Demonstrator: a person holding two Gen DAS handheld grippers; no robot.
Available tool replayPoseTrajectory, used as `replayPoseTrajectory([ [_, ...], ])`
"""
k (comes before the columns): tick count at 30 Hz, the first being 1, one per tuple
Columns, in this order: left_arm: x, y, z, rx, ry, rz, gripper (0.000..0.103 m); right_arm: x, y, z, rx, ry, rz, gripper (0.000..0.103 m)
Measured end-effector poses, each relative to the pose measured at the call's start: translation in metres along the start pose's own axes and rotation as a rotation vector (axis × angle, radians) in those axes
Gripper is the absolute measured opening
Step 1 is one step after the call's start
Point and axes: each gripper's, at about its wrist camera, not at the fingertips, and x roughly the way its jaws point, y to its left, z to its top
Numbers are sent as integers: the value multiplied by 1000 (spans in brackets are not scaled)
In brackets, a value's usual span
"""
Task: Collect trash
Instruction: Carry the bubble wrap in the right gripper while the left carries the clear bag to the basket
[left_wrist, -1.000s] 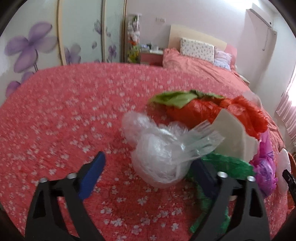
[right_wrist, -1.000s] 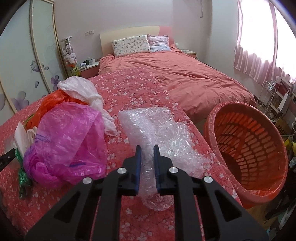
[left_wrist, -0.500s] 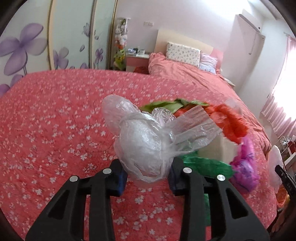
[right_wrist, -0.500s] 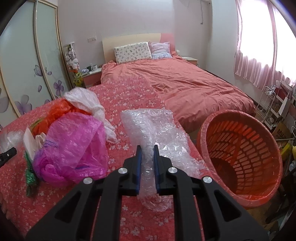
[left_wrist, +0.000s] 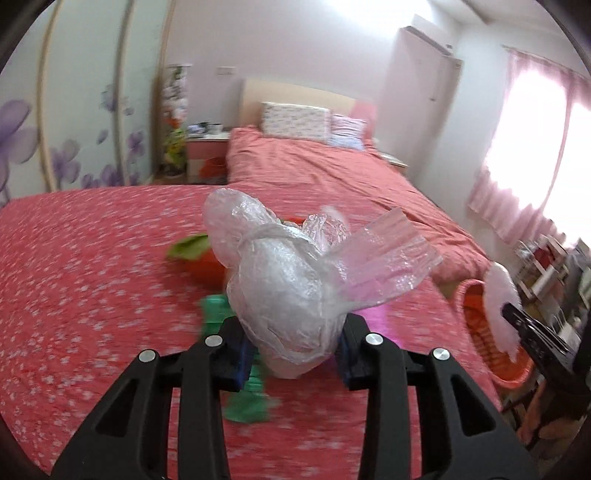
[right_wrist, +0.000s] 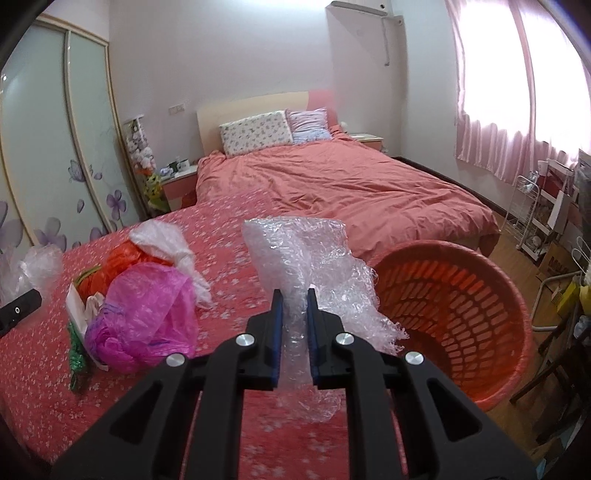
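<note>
My left gripper (left_wrist: 291, 350) is shut on a knotted clear plastic bag (left_wrist: 291, 288) and holds it above the flowered red bedspread (left_wrist: 92, 266). My right gripper (right_wrist: 294, 332) is shut on a sheet of bubble wrap (right_wrist: 314, 258), lifted off the bed beside the orange laundry basket (right_wrist: 454, 314). That basket (left_wrist: 491, 354) also shows at the right edge of the left wrist view, with the right gripper (left_wrist: 532, 328) and its wrap in front of it. A pile of trash stays on the bed: a pink bag (right_wrist: 147, 314), an orange bag (right_wrist: 125, 258), a white bag (right_wrist: 166, 240) and green plastic (right_wrist: 75, 354).
A second bed with a plain red cover (right_wrist: 351, 184) and pillows (right_wrist: 255, 131) lies beyond. Sliding wardrobe doors with purple flowers (right_wrist: 55, 166) line the left. A wire rack (right_wrist: 532, 218) and boxes stand on the wooden floor at the right, under pink curtains (right_wrist: 517, 92).
My left gripper closed on the clear bag and lifted it off the bed, swinging right toward the basket. My right gripper rose with the bubble wrap still held.
</note>
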Motion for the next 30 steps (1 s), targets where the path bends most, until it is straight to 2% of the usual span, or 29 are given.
replayPoseTrajectory([
  [8,21,-67,-4,85,42,-146,36,-8,-50,1,51,-23,-64,13],
  [19,64,-147,-15,169,123,-306,36,-8,-117,3,133,-37,-128,13],
  [25,82,-187,-21,220,160,-381,36,1,-144,2,159,-35,-146,13],
  [30,97,-211,-25,257,184,-415,36,9,-162,-1,186,-29,-153,13],
])
